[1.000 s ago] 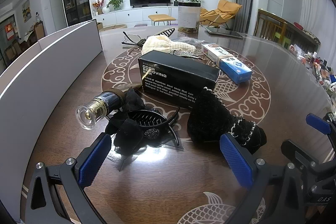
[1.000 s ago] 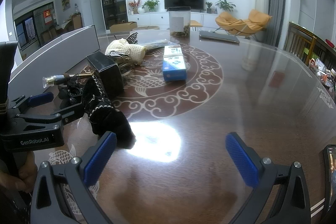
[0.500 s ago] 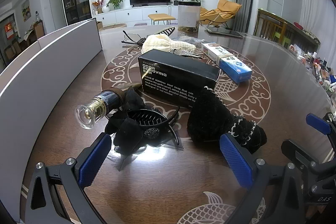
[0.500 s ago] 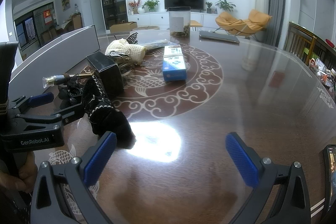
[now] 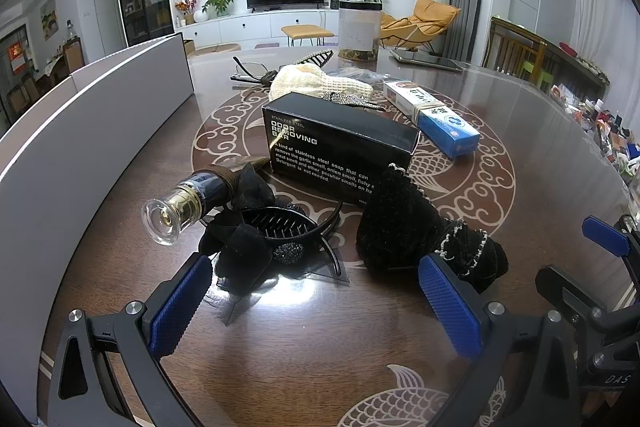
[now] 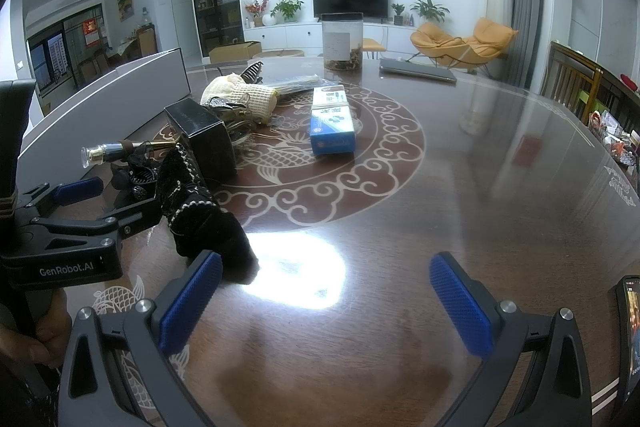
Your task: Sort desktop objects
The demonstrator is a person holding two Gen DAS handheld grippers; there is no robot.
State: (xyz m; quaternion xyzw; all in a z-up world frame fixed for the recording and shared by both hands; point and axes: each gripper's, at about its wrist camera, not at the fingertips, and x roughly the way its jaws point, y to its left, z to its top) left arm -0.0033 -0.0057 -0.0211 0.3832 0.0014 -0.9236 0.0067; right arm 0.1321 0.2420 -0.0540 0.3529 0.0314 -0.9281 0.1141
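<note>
My left hand-held gripper [image 5: 316, 301] hangs low over the table [image 5: 280, 355] with its blue pads spread wide and nothing between them. Just ahead of its left pad lies a black hair claw clip [image 5: 280, 227] with a gauzy bow, and resting across that, pointing back toward me, is a small glass bottle [image 5: 180, 209] with a gold neck and clear cap. Just ahead of its right pad, touching or nearly touching the tip, sits a crumpled black knit cloth [image 5: 420, 227] edged with pale beads. Beyond both stands a black box [image 5: 336, 147] printed "ODOR REMOVING BAR", and further off to the right a blue-and-white toothpaste box [image 5: 432, 117] lies flat. Behind the black box I see a cream knit pouch [image 5: 316, 83], with a pair of glasses [image 5: 250, 71] beyond it. My right hand-held gripper [image 6: 326, 301] also stands open and empty, over bare wood well right of the pile; the black knit cloth lies just beyond its left pad. A phone [image 6: 630, 323] peeks in at its far right.
</note>
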